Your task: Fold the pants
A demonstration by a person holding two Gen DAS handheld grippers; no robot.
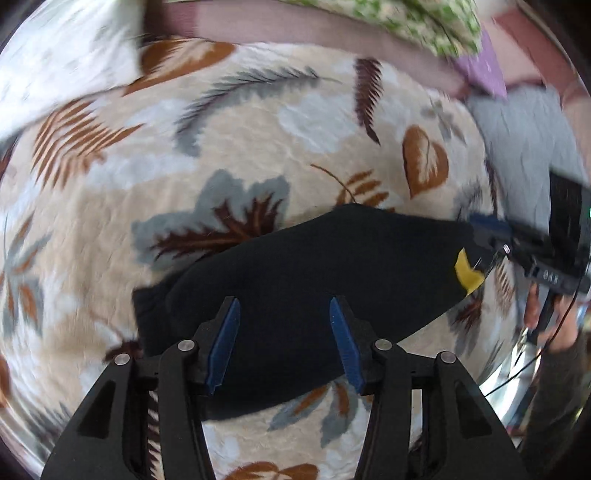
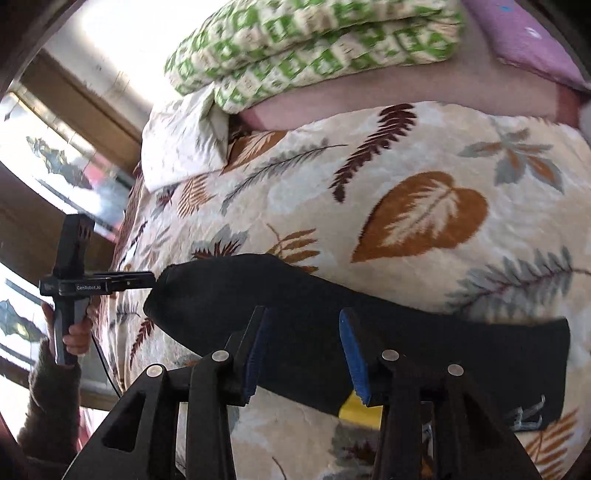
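Laid flat on a leaf-patterned blanket (image 1: 240,147), the black pants (image 1: 314,277) form a long, folded, dark band with a yellow tag (image 1: 468,275) at the right end. Over them the left gripper (image 1: 284,314) hangs with blue pads spread, clamping nothing. Farther right, the right gripper (image 2: 304,332) likewise stands spread above the band, its pads off the cloth. Green-checked pillows (image 2: 314,40) lie beyond.

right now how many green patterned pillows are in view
2: green patterned pillows stacked at the far edge of the bed, upper pillow lying on the lower pillow. More may be hidden out of frame.
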